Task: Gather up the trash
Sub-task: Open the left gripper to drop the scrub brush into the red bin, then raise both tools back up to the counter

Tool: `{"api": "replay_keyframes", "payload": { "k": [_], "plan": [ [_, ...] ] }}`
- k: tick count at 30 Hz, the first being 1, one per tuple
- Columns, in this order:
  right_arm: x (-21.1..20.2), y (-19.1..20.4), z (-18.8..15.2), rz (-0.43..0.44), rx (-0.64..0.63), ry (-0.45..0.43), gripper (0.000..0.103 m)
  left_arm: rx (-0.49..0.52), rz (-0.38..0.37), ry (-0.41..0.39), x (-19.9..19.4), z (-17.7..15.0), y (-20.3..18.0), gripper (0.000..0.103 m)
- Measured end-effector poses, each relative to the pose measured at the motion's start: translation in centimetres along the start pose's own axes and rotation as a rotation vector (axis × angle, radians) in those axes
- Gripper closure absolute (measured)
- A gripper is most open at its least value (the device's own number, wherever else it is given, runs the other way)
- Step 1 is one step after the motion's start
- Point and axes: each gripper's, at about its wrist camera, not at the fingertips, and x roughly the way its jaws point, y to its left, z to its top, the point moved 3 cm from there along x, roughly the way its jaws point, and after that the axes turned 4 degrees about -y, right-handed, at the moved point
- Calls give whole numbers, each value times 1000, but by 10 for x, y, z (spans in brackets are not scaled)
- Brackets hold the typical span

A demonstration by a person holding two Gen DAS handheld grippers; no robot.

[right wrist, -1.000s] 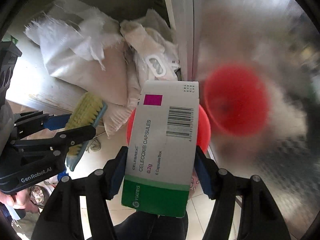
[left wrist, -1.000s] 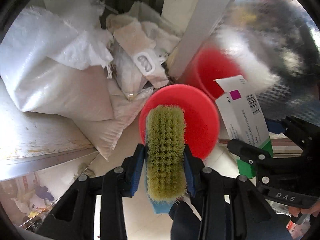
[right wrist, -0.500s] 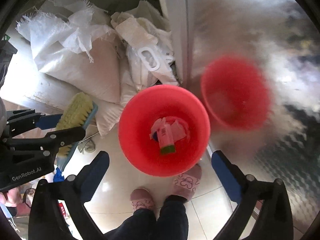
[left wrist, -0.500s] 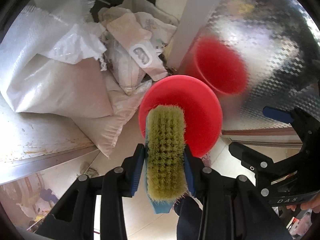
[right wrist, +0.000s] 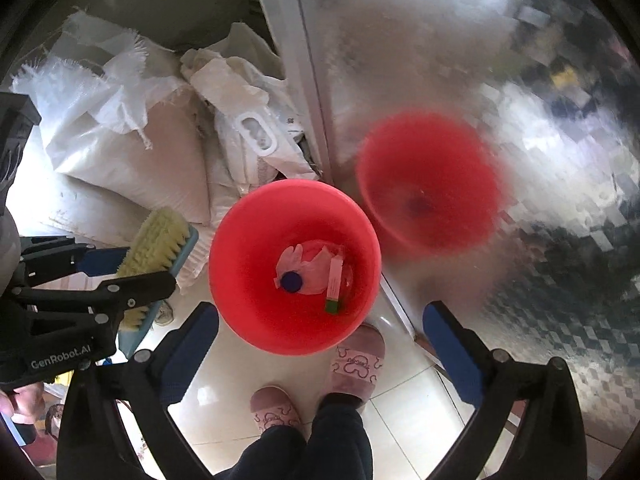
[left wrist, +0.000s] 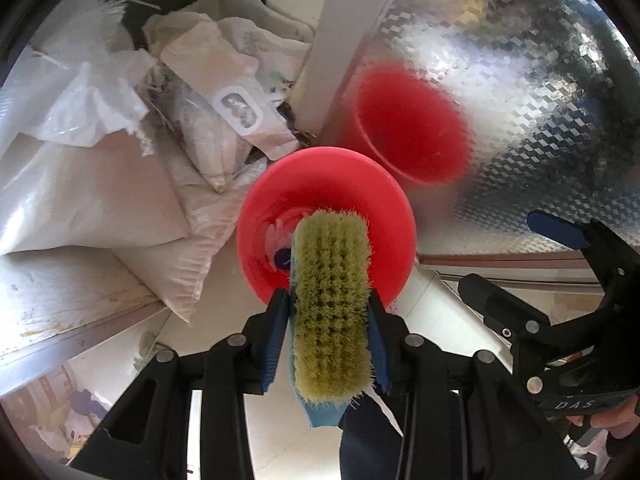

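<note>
Left gripper (left wrist: 329, 322): jaws clamped on scrub brush (left wrist: 331, 300), bristles facing the camera, above red bin (left wrist: 380, 216). Bin: on floor, holds pale wrappers and a blue cap (left wrist: 282, 258). Left of bin: white sacks (left wrist: 92, 196). Right of bin: right gripper (left wrist: 532, 268), jaws apart, nothing between them.

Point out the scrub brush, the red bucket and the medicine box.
scrub brush (left wrist: 332, 300), left wrist view, middle of bristles.
red bucket (right wrist: 240, 280), right wrist view, inner wall.
medicine box (right wrist: 334, 282), right wrist view, its narrow side.
</note>
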Motion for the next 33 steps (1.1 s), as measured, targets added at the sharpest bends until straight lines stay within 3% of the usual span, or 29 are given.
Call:
{"api": "replay_keyframes", "payload": {
  "k": [7, 20, 27, 33],
  "plan": [
    [-2, -8, 0, -6, 27, 0, 1, 14, 12, 16, 7, 9, -7, 67],
    [-14, -4, 1, -6, 24, -9, 1, 36, 16, -12, -16, 8, -9, 67],
    [-51, 15, 6, 6, -28, -35, 1, 22, 47, -18, -63, -6, -6, 67],
    [-112, 33, 9, 20, -89, -67, 1, 9, 79, -54, -134, -22, -14, 58]
  ]
}}
